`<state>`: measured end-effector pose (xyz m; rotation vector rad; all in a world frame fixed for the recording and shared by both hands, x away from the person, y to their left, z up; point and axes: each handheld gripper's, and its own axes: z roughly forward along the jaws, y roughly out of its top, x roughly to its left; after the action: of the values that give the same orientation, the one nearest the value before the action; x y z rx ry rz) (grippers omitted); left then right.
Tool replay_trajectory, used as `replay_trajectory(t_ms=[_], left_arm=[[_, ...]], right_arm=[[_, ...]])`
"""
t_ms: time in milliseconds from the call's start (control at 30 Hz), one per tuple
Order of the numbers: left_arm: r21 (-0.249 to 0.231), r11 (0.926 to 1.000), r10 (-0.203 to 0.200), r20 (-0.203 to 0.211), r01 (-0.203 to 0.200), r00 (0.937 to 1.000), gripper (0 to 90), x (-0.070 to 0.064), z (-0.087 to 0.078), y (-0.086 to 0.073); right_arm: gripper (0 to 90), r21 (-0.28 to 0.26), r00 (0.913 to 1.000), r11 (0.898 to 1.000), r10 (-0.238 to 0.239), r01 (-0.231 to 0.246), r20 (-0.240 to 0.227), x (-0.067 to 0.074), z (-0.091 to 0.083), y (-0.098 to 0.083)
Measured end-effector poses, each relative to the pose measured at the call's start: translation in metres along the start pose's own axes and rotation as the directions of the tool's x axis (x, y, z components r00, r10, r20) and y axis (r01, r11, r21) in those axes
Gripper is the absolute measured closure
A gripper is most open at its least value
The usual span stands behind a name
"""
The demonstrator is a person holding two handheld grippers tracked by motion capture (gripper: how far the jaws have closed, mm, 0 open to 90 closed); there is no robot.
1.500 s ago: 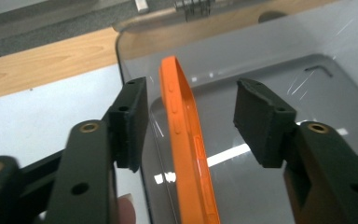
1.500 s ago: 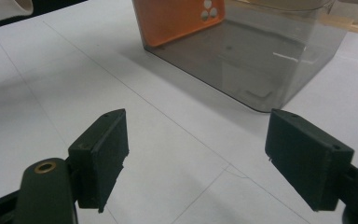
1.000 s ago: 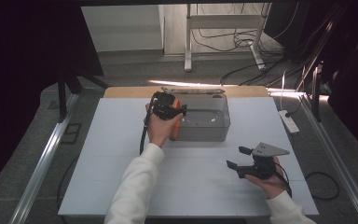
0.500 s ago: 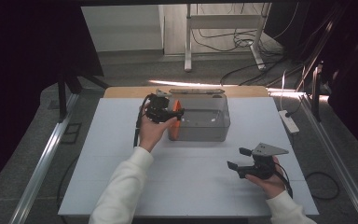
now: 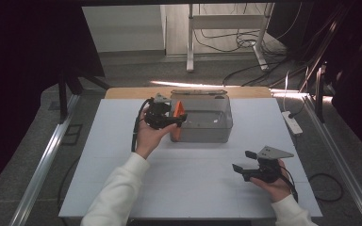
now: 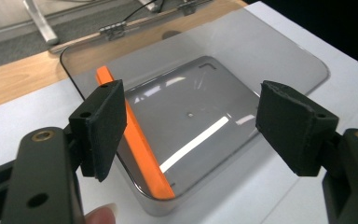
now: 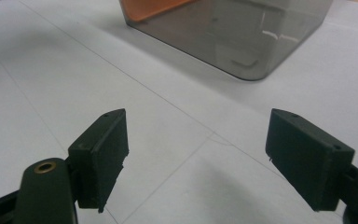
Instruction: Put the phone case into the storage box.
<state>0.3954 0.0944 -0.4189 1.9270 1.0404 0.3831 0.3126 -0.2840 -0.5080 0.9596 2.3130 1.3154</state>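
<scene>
The white table (image 5: pixel 193 188) carries a clear grey plastic box (image 5: pixel 202 120) near its far edge. An orange flat piece (image 6: pixel 140 140) leans inside the box along one wall. The left gripper (image 5: pixel 172 117) hovers above that side; its jaws have just been opening and hold nothing. The right gripper (image 5: pixel 245 162) stands wide open and empty, near the front edge.

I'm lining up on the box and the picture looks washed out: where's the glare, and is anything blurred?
Left gripper view: a bright streak of reflected light crosses the clear box floor; the left tongs close up look soft. Right gripper view: small glints on the box wall, table evenly lit. High view: sharp, dark surroundings, a sunlit strip behind the box.
</scene>
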Motion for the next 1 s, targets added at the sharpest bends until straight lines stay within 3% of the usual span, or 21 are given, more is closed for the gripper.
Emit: replay_trajectory(t_ms=[200,467,700,1000], left_arm=[[-0.023,0.9978,0.062,0.042,-0.061,0.9972,24.5,-0.003,-0.023,-0.018],[-0.062,0.9941,0.094,0.079,-0.089,0.9925,23.3,-0.004,-0.06,-0.048],[-0.094,0.9916,0.096,0.077,-0.089,0.9924,23.4,0.001,-0.09,-0.087],[-0.085,0.9946,0.066,0.088,-0.059,0.9939,23.1,0.01,-0.109,-0.138]], right_arm=[[21.0,0.021,0.9997,1.0,-0.011,0.011,0.021,0.004,-0.004,-0.004],[21.0,-0.002,0.9983,0.999,0.053,-0.053,0.024,0.002,-0.014,-0.008],[21.1,0.001,0.9974,0.998,0.069,-0.069,0.022,0.001,-0.016,-0.01],[21.0,-0.012,0.9936,0.994,0.11,-0.109,0.028,-0.004,-0.025,-0.016]])
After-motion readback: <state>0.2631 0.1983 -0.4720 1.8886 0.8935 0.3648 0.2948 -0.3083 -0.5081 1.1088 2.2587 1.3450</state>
